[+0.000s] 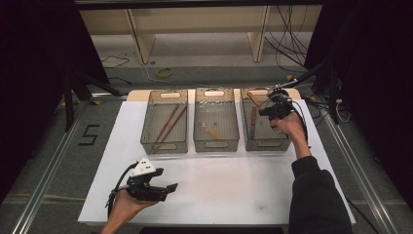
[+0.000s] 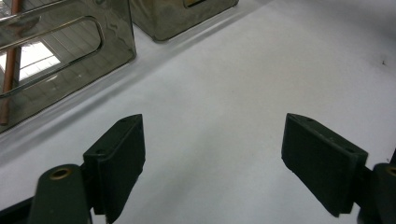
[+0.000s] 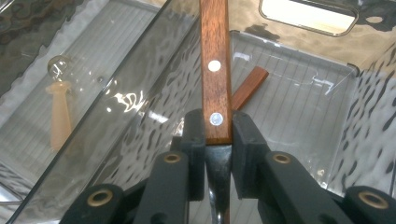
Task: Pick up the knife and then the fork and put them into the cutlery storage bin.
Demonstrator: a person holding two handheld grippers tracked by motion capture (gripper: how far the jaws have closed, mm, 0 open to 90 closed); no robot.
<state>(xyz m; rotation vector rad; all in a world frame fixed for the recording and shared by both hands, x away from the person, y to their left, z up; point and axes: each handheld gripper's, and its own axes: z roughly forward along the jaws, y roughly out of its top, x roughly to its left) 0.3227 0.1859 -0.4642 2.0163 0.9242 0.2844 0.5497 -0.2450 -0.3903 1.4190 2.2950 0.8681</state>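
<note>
Right gripper [image 3: 218, 133] clamps a wood-handled utensil w/ two metal rivets [image 3: 215, 70], jaws tight on the handle's lower end where the dark metal shank starts. It's held over the right clear plastic bin [image 1: 265, 141]; a second brown wooden handle [image 3: 248, 87] lies on that bin's floor. Left gripper [image 2: 212, 158] is wide open, nothing between jaws, low over the white table sheet [image 2: 261, 70], near the front edge.

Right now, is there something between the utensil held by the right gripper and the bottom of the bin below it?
Partly. The right gripper holds a wooden-handled utensil over the right bin. Another wooden-handled piece already lies on the floor there; the rest looks free.
</note>
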